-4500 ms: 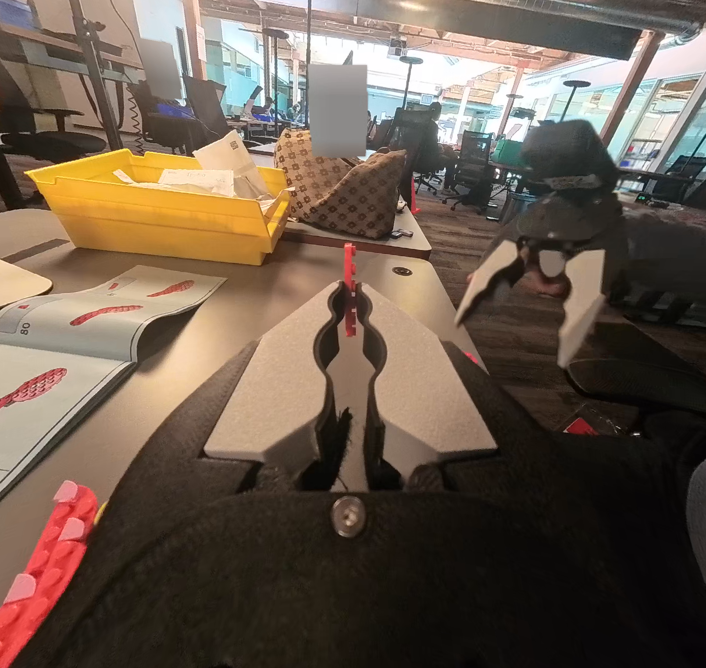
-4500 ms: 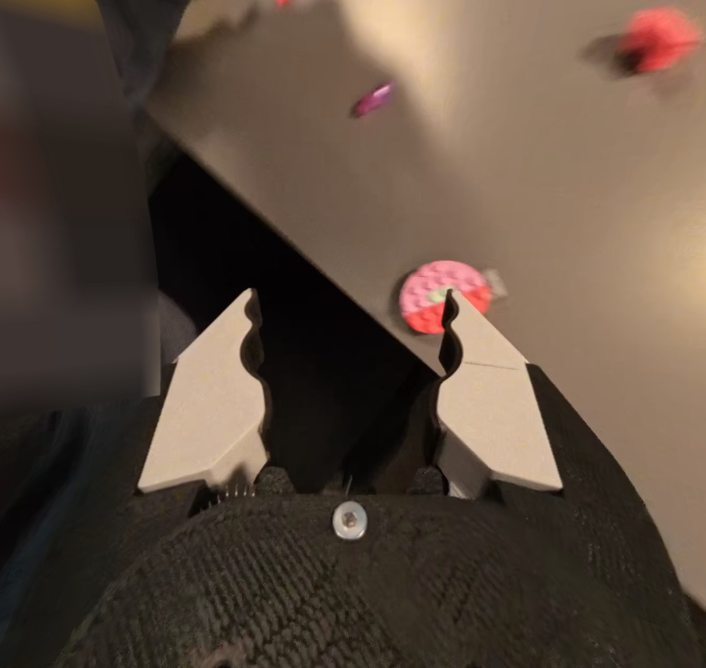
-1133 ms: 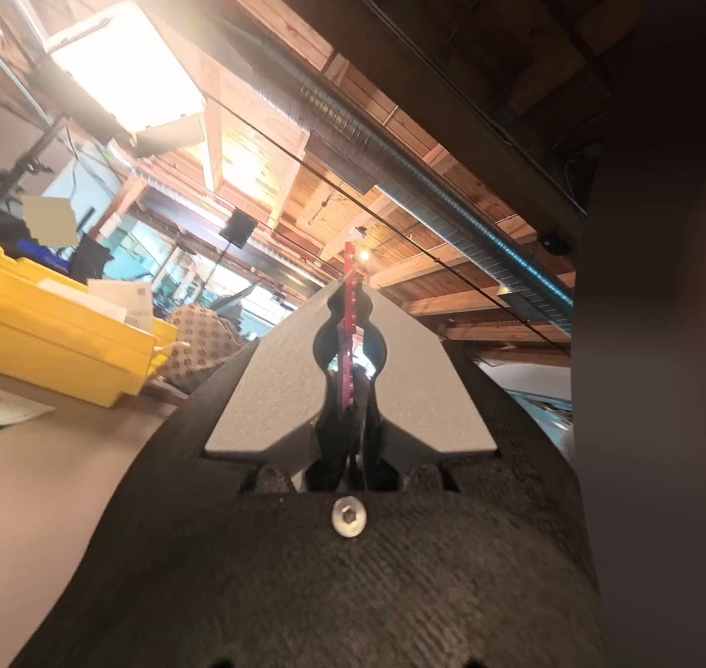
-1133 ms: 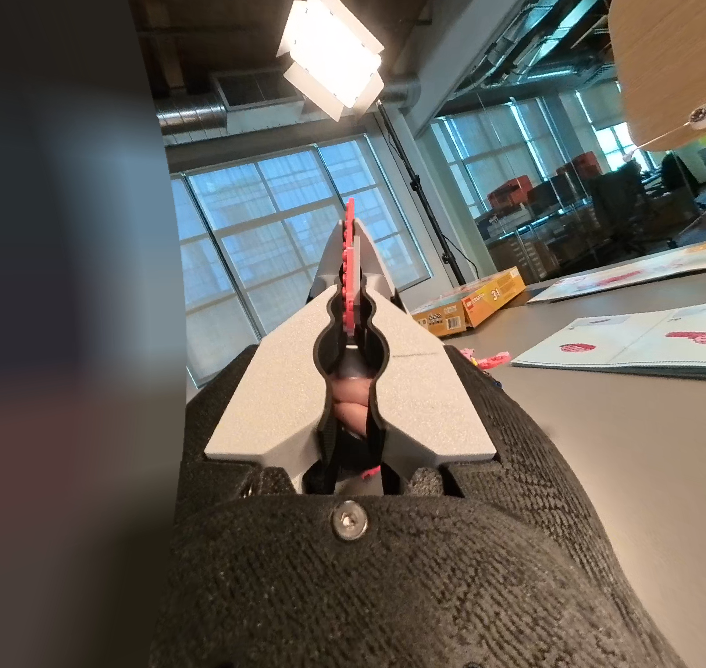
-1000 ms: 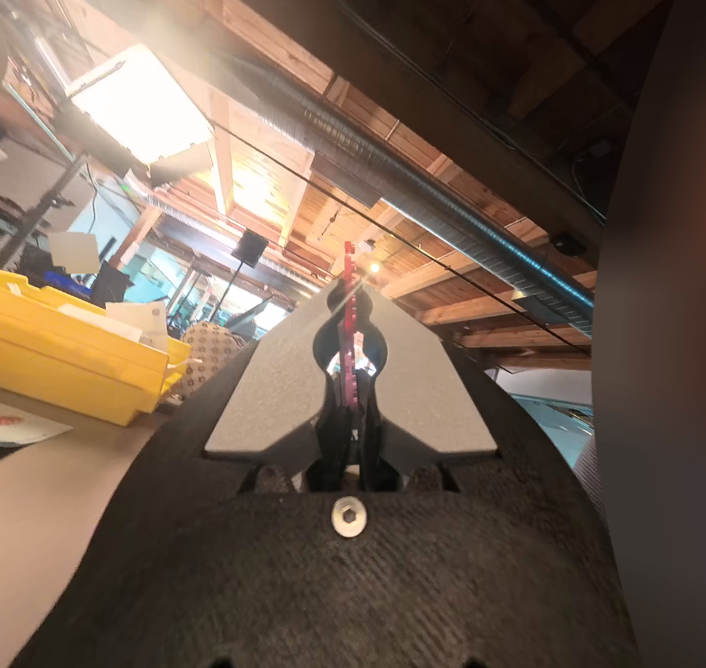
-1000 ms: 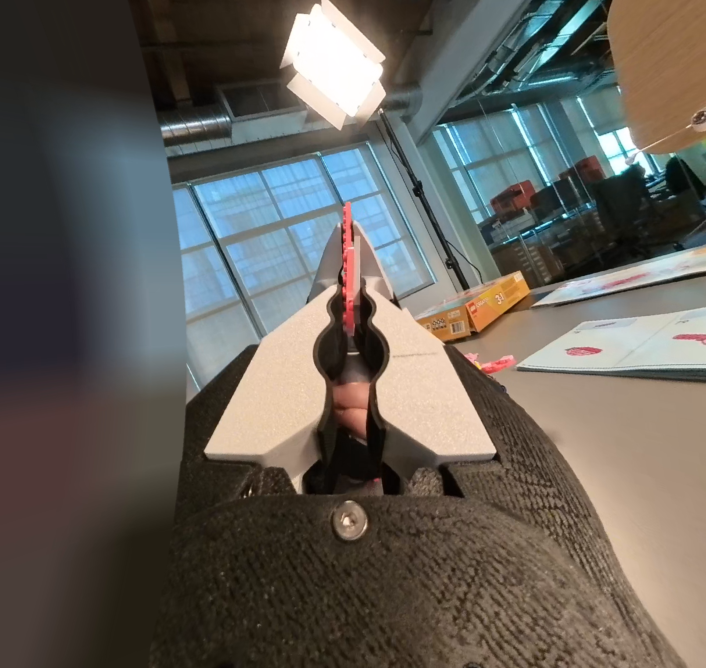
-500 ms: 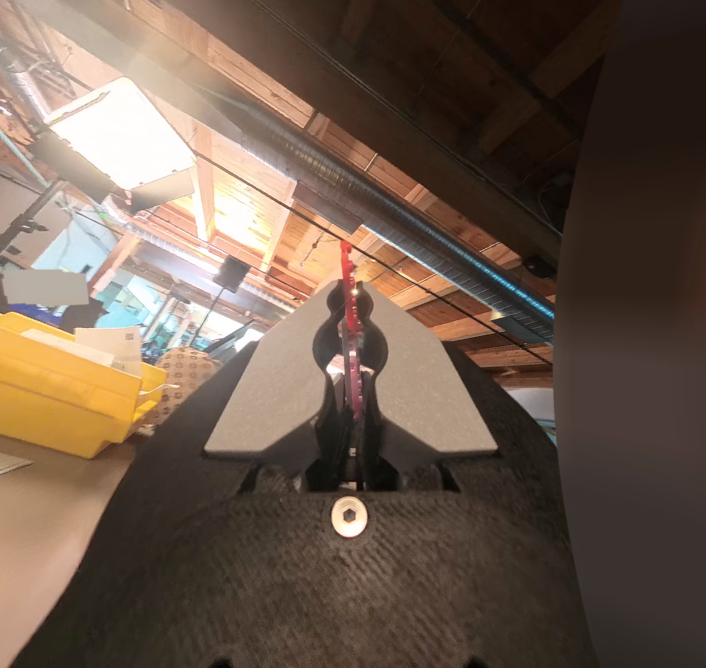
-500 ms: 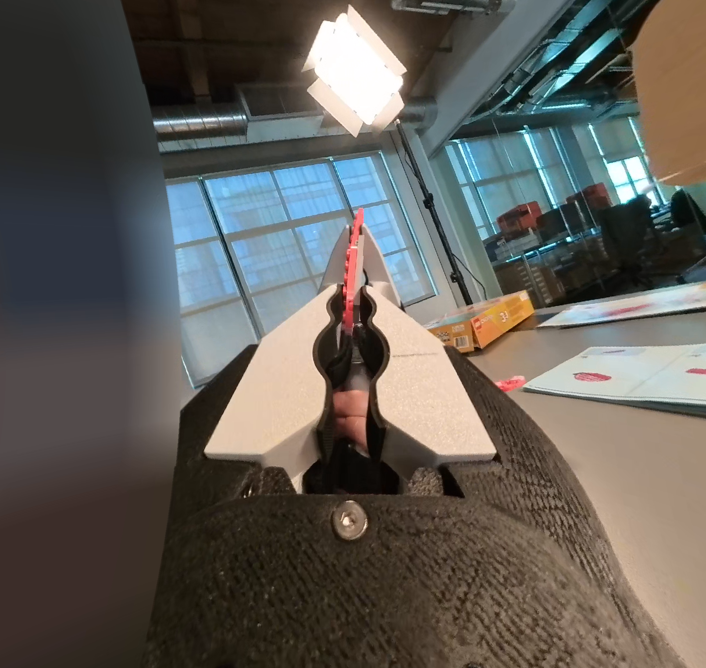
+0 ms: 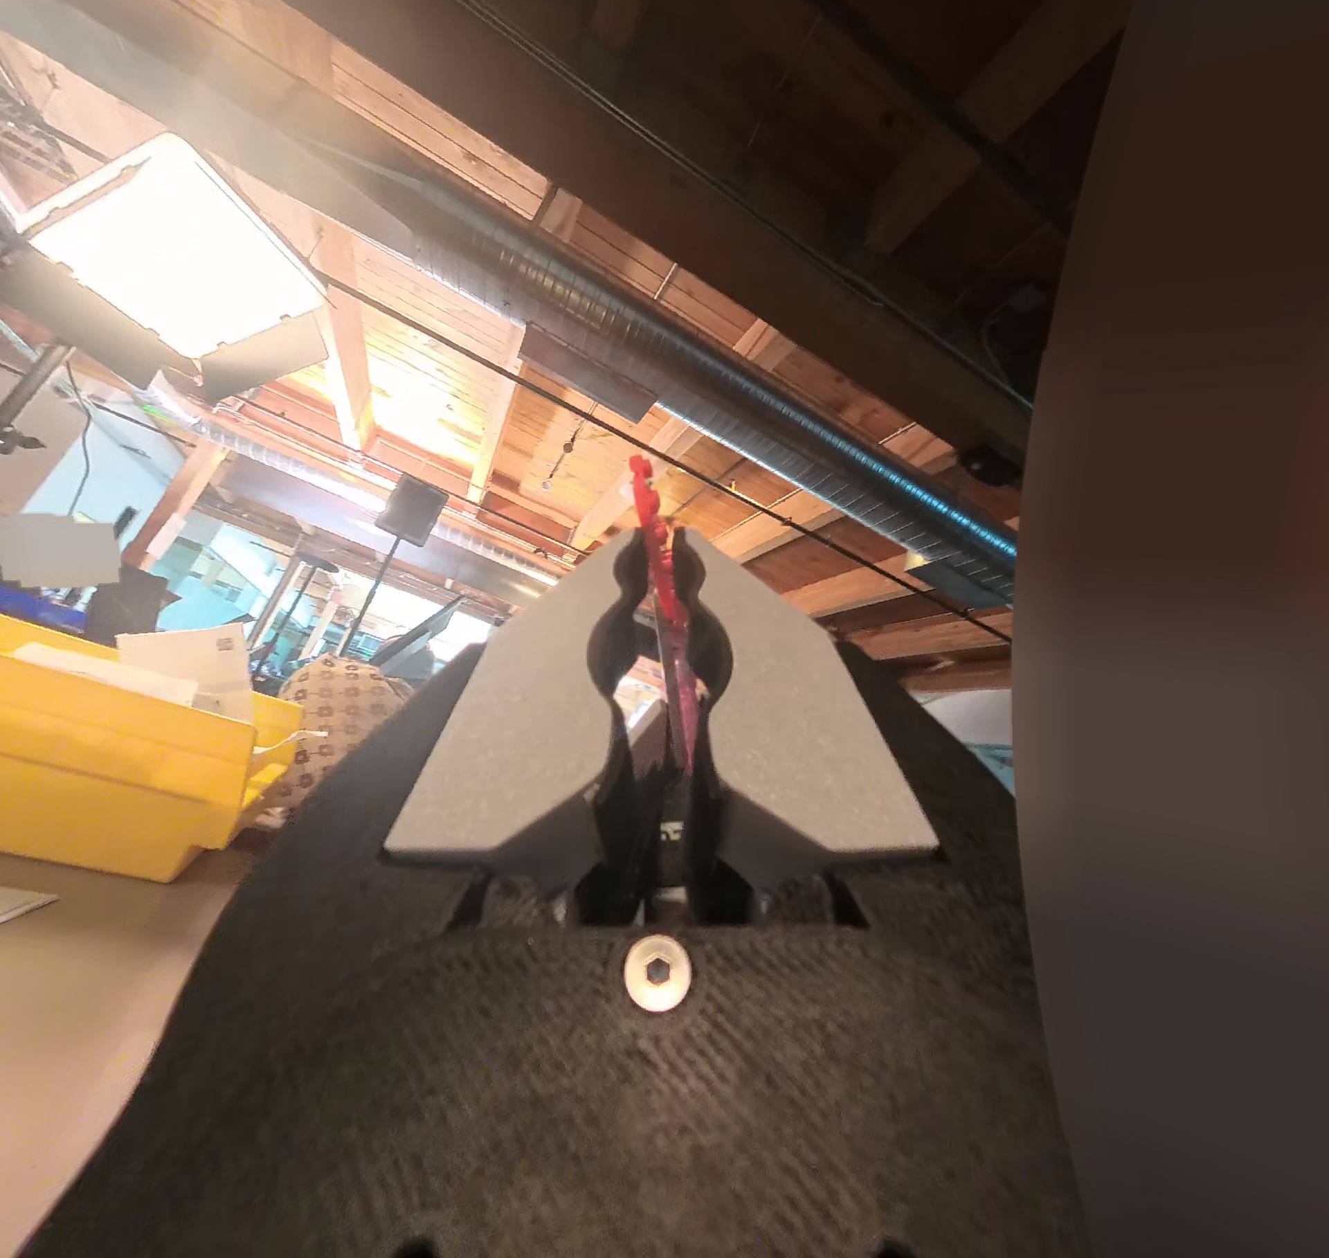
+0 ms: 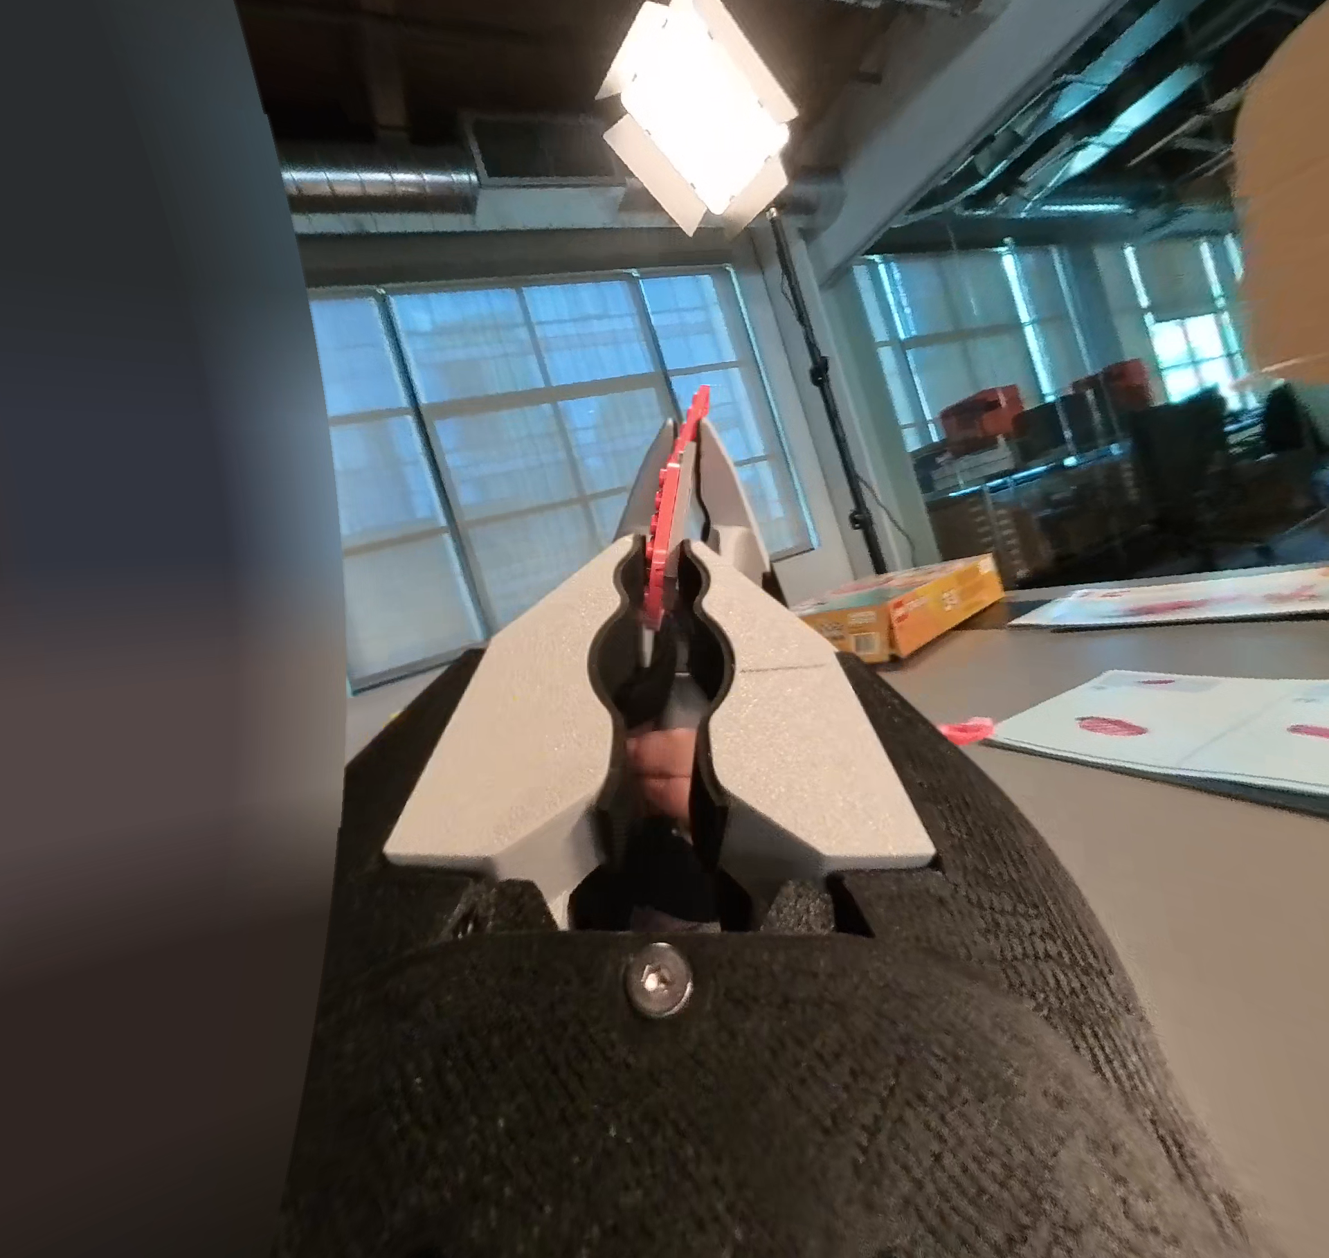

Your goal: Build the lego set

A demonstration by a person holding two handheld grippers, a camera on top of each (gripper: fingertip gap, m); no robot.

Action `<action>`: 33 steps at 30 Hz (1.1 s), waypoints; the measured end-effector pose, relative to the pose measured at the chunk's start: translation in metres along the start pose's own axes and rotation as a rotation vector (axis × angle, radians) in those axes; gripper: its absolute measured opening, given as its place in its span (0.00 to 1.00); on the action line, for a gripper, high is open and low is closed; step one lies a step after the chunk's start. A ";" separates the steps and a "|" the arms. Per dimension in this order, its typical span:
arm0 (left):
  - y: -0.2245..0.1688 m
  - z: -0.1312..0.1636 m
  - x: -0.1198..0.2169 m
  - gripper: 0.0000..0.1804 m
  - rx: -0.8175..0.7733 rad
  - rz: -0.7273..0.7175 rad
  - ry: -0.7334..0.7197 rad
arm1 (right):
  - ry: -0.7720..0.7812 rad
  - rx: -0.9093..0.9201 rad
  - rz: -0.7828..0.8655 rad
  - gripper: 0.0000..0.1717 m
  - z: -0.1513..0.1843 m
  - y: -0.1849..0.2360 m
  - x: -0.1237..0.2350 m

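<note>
My left gripper (image 9: 658, 536) points up toward the ceiling and is shut on a thin red studded plate (image 9: 651, 511), seen edge-on. The plate sticks out above the tips and leans left, and a purple part (image 9: 679, 691) hangs lower between the fingers. My right gripper (image 10: 660, 540) is shut on a red studded plate (image 10: 679, 475), also edge-on. Just beyond my right tips, a second pair of grey fingers (image 10: 723, 490) closes on the same red piece. A hand (image 10: 658, 770) shows through the gap behind them.
A yellow tray (image 9: 108, 777) with papers and a patterned bag (image 9: 323, 691) stand on the grey table (image 9: 72, 1008) at left. In the right wrist view a yellow box (image 10: 920, 612), an open booklet (image 10: 1165, 727) and a small pink piece (image 10: 967, 727) lie on the table. The tips of one gripper are about 5 centimetres away from the tips of the other.
Earlier my right gripper was open over a round pink-red plate on the table; now it is shut on a red piece. Both grippers are raised. The red plate now leans left in my left grasp.
</note>
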State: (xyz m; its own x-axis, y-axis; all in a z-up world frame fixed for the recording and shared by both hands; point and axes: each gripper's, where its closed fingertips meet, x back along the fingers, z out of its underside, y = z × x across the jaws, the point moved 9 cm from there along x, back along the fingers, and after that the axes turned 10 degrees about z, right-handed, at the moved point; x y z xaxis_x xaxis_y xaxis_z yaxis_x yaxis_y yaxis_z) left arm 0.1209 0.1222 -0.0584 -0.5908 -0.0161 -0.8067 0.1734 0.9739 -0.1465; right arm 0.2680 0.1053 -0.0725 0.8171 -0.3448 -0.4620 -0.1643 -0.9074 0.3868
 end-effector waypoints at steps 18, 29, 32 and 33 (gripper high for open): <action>-0.007 -0.002 -0.006 0.03 -0.272 -0.153 0.126 | -0.004 -0.112 0.008 0.03 0.002 -0.009 0.001; -0.001 -0.001 -0.003 0.07 -0.156 -0.161 0.174 | -0.076 -0.102 0.019 0.03 -0.003 -0.012 0.004; -0.002 0.000 -0.005 0.05 -0.153 -0.137 0.177 | -0.082 -0.100 0.029 0.03 -0.004 -0.013 0.005; -0.003 0.000 -0.005 0.04 -0.160 -0.128 0.174 | -0.079 -0.096 0.034 0.03 -0.004 -0.013 0.004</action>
State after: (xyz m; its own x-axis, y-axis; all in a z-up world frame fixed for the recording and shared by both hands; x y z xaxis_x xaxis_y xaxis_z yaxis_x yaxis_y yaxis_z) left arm 0.1236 0.1191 -0.0538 -0.7286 -0.1156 -0.6751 -0.0299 0.9901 -0.1372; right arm 0.2756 0.1168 -0.0768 0.7654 -0.3960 -0.5073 -0.1342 -0.8691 0.4760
